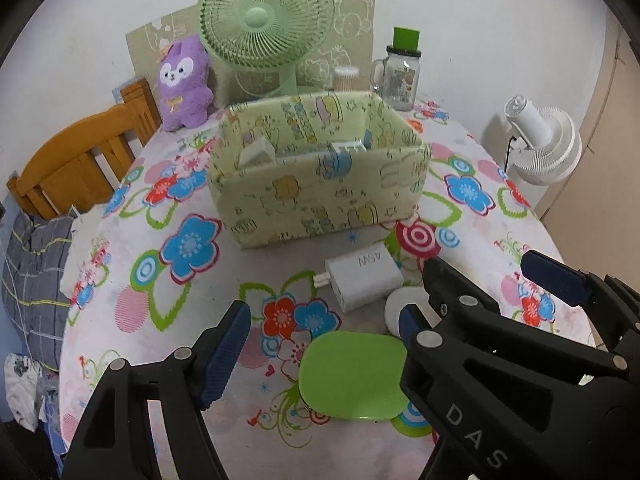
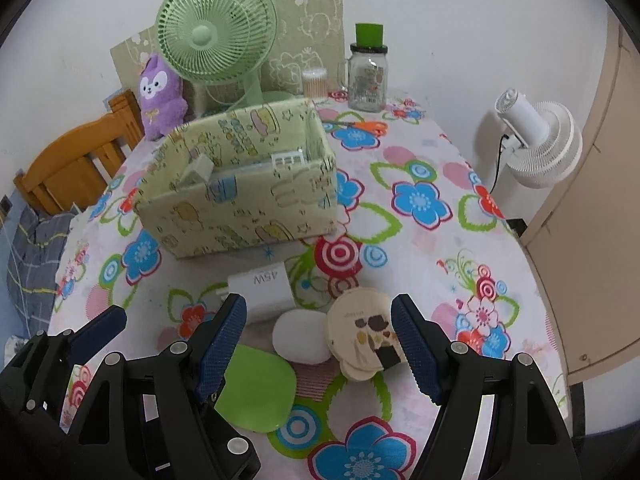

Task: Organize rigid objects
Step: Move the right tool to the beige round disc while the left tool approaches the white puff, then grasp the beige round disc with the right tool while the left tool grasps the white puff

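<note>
A yellow-green patterned storage box [image 1: 320,184] [image 2: 240,196] stands mid-table with several items inside. In front of it lie a white 45W charger [image 1: 362,276] [image 2: 262,288], a white oval object [image 2: 300,338] [image 1: 398,306], a flat green lid-like piece [image 1: 352,376] [image 2: 256,388] and beige round coasters [image 2: 364,332]. My left gripper [image 1: 320,348] is open, above the green piece. My right gripper [image 2: 318,346] is open, its fingers either side of the white oval object and the coasters. The right gripper also shows in the left wrist view [image 1: 472,292].
A green fan [image 1: 266,16], a purple plush toy [image 1: 184,80], a glass jar with a green lid [image 1: 400,72], a cotton swab tub [image 1: 346,78] and orange scissors [image 2: 360,126] are at the table's back. A wooden chair [image 1: 76,160] stands left, a white fan [image 1: 548,140] right.
</note>
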A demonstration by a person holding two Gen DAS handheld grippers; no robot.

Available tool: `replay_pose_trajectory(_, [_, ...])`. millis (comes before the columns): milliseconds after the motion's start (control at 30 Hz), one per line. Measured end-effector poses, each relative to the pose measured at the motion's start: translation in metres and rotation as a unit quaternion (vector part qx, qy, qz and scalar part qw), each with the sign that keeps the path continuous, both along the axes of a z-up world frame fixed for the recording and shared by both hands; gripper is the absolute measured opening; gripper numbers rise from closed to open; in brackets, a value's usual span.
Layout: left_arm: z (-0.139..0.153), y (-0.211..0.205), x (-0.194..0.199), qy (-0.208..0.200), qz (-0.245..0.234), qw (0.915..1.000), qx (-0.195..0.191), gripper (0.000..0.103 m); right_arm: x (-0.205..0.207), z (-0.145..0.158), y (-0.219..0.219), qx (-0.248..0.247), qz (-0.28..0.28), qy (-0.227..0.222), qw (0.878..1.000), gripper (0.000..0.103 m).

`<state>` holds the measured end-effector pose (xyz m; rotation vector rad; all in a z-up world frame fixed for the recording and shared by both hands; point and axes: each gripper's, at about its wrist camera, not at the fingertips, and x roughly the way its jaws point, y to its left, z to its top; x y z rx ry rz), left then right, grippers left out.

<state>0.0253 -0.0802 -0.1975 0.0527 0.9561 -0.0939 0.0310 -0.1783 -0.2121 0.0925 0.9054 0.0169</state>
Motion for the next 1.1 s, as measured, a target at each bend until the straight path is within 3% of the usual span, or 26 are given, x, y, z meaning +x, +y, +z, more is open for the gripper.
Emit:
replay_pose_trajectory(367, [-0.040,-0.002,0.002,0.025,0.008,0.9997,0.003,0.079,0.003,-0.042,-0.001,-0.010,-0.005,0.027,1.000,0.078])
replay_pose_trajectory(833, [-0.055,-0.029,0.020,0.029,-0.006,0.9995,0.009,0.079,0.020,-0.061,-0.030,-0.017,-0.044,0.041,0.998,0.078])
replay_pose_trajectory(1100, [-0.056,-0.041,0.025,0.025,-0.012,0.9995,0.013,0.079,0.026,-0.070,-0.048,0.008,-0.057,0.050,0.997,0.096])
